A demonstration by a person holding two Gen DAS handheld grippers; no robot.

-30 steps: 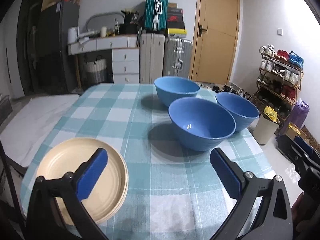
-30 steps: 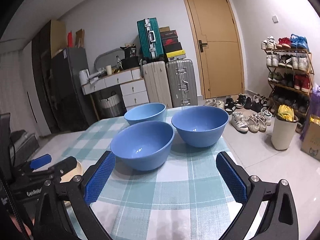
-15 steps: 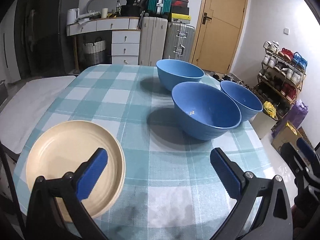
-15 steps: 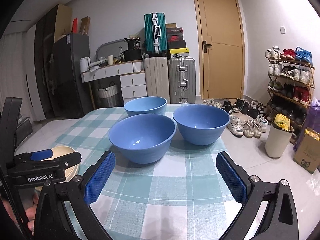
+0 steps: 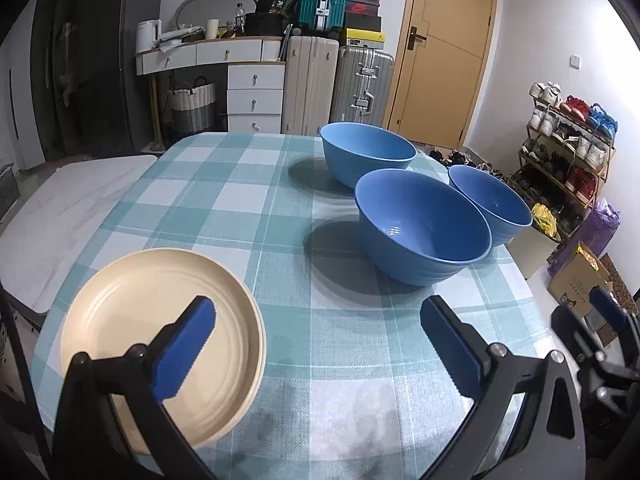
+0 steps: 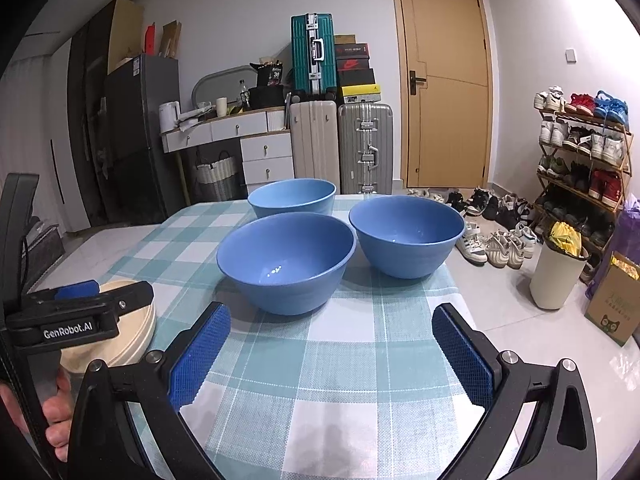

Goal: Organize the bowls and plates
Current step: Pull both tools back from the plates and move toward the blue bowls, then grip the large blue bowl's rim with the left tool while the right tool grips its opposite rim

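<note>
The left gripper (image 5: 318,342) now sits lower and closer over the cream plates (image 5: 132,312), more of the stack showing beyond its finger; from the right wrist, it reaches across the plates (image 6: 132,320); the nearest bowl (image 6: 286,262) looms larger.

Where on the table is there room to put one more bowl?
The checked cloth is bare left of the three blue bowls and beyond the cream plates. There is also a free strip near the edge, between plates and nearest bowl. The right side is crowded with bowls.

Both wrist views low over table (image 5: 280,208), facing door (image 6: 448,92), sharing bowls (image 6: 286,262).
</note>
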